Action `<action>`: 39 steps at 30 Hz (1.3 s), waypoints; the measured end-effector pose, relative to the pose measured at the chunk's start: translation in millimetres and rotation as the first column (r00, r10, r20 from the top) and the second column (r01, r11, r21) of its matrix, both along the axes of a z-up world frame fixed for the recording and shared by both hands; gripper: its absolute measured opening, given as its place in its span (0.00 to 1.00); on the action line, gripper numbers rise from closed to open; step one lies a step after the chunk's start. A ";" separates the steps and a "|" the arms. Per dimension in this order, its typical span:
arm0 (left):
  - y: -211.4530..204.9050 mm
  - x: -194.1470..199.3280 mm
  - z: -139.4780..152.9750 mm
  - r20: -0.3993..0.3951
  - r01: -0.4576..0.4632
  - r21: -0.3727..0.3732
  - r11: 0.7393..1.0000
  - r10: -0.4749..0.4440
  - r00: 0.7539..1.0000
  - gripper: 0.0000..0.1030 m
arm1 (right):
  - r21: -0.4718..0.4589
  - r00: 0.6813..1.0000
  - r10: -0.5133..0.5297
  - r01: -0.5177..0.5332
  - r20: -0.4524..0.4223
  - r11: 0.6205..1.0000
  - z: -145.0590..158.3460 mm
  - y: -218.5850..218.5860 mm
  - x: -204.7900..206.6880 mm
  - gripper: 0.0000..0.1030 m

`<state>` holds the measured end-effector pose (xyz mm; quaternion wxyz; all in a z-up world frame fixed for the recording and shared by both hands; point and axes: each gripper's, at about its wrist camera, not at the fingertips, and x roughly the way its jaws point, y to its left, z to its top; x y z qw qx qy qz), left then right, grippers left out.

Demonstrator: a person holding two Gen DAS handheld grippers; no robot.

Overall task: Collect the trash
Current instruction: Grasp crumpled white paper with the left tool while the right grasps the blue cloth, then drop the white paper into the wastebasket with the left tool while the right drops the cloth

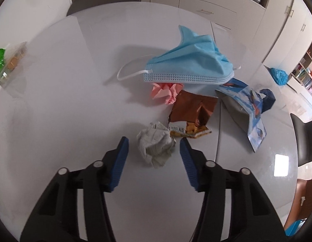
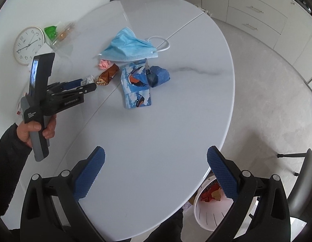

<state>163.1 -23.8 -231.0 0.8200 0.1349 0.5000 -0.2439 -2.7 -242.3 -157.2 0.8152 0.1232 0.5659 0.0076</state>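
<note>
Left tool [image 1: 153,141] points down at the white oval bench [image 1: 65,104], blue pads part-spread on either side of a crumpled white paper ball [image 1: 156,143]. A gap shows on each side of the ball, so the pads are not pressing it and the ball sits on the bench. In the right wrist view the same tool [image 2: 89,83] is held by a hand [image 2: 37,130] in a dark sleeve, its tip at the small pale wad.

Trash pile is mid-bench. The brown snack wrapper [image 1: 191,115] lies just beside the ball, touching or nearly touching. A pink paper wad [image 1: 166,92] sits behind the wrapper and is partly under the edge of the blue face mask [image 1: 190,62]. The mask's white ear loop [image 1: 131,70] trails out to the left. A bird-print napkin [image 1: 248,109] lies to the right of the wrapper, with a dark blue crumpled piece [image 1: 268,98] touching its far side. A light blue bag [image 1: 279,75] is well apart from the pile, further right; whether it is on the bench I cannot tell.

A clear plastic container [image 1: 8,64] with something green inside sits at the far left edge of the bench.

Right tool [image 2: 156,161] hovers over bare bench near the front edge, pads spread wide, nothing between them. A white bin [image 2: 208,203] with red and orange scraps inside stands below the bench edge, partly behind the right pad. A wall clock [image 2: 28,45] shows at left.
</note>
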 end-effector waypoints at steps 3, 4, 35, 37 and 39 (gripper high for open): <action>-4.1 3.2 0.8 0.019 0.007 -0.004 1.000 -0.006 1.000 0.38 | -0.004 1.000 0.012 -0.013 -0.003 1.000 -3.3 -1.2 9.4 0.97; -5.2 3.8 1.3 0.021 0.009 -0.008 1.000 -0.009 1.000 0.35 | -0.007 1.000 0.015 -0.015 -0.002 1.000 -3.6 -2.1 11.7 0.97; 43.7 -96.2 48.5 -0.130 -0.179 -0.166 0.970 0.159 0.979 0.32 | 0.039 0.976 0.216 -0.214 -0.030 0.976 -48.1 -38.1 112.7 0.06; 36.4 -98.1 52.6 -0.120 -0.154 -0.167 0.974 0.135 0.984 0.32 | 0.058 0.983 0.183 -0.182 -0.012 0.982 -42.8 -43.2 105.8 0.05; 29.1 -100.5 58.5 -0.108 -0.129 -0.176 0.976 0.111 0.988 0.32 | 0.077 0.989 0.150 -0.150 0.007 0.986 -38.3 -49.4 95.6 0.05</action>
